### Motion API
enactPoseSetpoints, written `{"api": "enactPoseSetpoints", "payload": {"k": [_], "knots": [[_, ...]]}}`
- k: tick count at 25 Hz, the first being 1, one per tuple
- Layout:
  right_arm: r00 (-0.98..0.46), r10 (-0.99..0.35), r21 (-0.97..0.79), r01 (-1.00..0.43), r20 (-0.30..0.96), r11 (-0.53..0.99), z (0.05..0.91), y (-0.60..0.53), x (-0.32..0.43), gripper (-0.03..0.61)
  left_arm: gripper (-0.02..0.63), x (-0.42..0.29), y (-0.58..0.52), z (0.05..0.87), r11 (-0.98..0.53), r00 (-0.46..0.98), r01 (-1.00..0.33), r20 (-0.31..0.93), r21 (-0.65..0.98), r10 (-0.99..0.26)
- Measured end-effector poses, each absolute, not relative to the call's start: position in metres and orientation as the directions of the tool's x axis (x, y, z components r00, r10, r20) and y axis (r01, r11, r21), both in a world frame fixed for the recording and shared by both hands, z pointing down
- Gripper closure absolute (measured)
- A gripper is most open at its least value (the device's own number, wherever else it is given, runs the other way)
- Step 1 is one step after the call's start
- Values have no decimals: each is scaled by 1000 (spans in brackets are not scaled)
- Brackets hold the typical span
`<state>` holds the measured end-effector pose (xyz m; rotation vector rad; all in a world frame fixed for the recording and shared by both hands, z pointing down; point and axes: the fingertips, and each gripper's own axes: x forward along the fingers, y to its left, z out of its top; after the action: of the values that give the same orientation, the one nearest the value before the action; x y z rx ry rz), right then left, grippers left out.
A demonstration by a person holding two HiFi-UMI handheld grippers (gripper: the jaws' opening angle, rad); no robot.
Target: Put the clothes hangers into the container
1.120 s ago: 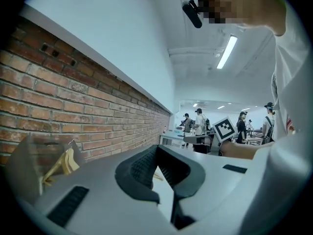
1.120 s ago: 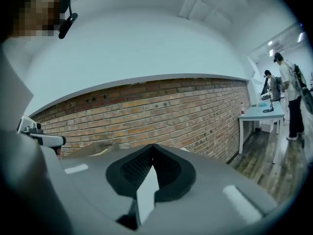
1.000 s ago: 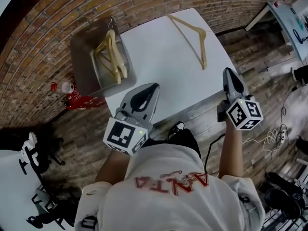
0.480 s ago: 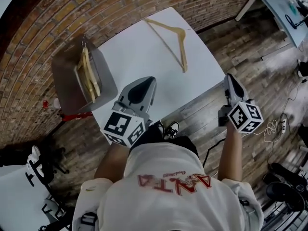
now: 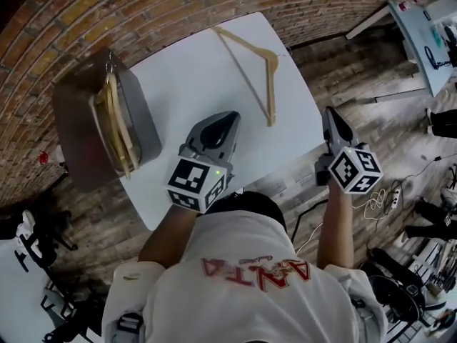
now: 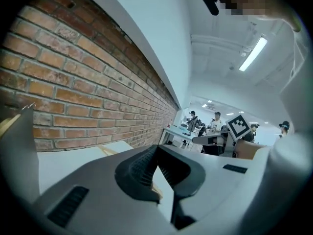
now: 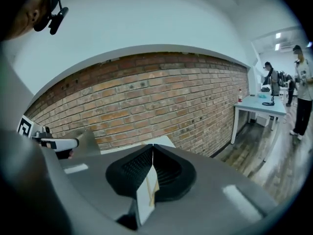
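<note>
One wooden clothes hanger (image 5: 270, 91) lies flat on the far right part of the white table (image 5: 189, 77). Several more wooden hangers (image 5: 114, 123) stand inside the grey metal container (image 5: 139, 120) at the table's left edge. My left gripper (image 5: 230, 118) hovers over the table's near middle, shut and empty, its tip a short way from the loose hanger. My right gripper (image 5: 330, 113) hangs off the table's right edge above the floor, also shut with nothing in it. In the left gripper view the jaws (image 6: 155, 148) meet, and an end of the hanger (image 6: 108, 151) shows beyond them.
A brick wall (image 5: 178, 6) runs behind the table and container. A wooden floor with cables (image 5: 382, 202) lies to the right. A second white table (image 7: 261, 104) with people near it stands further off. Red items (image 5: 44, 157) sit on the floor left of the container.
The head view has swung, so the container and table now sit further left. My left gripper has come a little forward over the table. Both grippers stay shut.
</note>
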<state>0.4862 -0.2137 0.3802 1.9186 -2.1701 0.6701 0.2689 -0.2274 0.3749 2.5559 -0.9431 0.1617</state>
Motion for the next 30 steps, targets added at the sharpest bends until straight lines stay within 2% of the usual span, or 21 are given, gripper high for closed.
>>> {"api": "enactPoseSetpoints", "payload": {"k": [11, 19, 20, 21, 25, 27, 30], "knots": [[-309, -764, -295, -942, 567, 162, 476, -303, 468, 572, 603, 284, -283, 423, -617, 743, -664, 283, 422, -607], [-401, -650, -336, -914, 646, 229, 536, -364, 471, 568, 603, 313, -337, 487, -503, 656, -751, 398, 428, -641], [-404, -629, -339, -913, 664, 229, 546, -369, 471, 506, 603, 316, -343, 495, -490, 649, -757, 409, 433, -641], [-407, -612, -343, -912, 678, 227, 555, -373, 469, 475, 603, 319, -350, 504, -478, 645, -760, 423, 440, -636], [-386, -572, -338, -921, 724, 194, 589, -381, 465, 448, 598, 333, -368, 552, -439, 656, -753, 500, 491, -565], [-372, -546, -337, -926, 751, 167, 606, -378, 465, 440, 544, 340, -373, 576, -426, 666, -745, 539, 514, -515], [-360, -508, -331, -932, 782, 150, 625, -372, 460, 431, 526, 346, -381, 604, -392, 664, -748, 588, 536, -462]]}}
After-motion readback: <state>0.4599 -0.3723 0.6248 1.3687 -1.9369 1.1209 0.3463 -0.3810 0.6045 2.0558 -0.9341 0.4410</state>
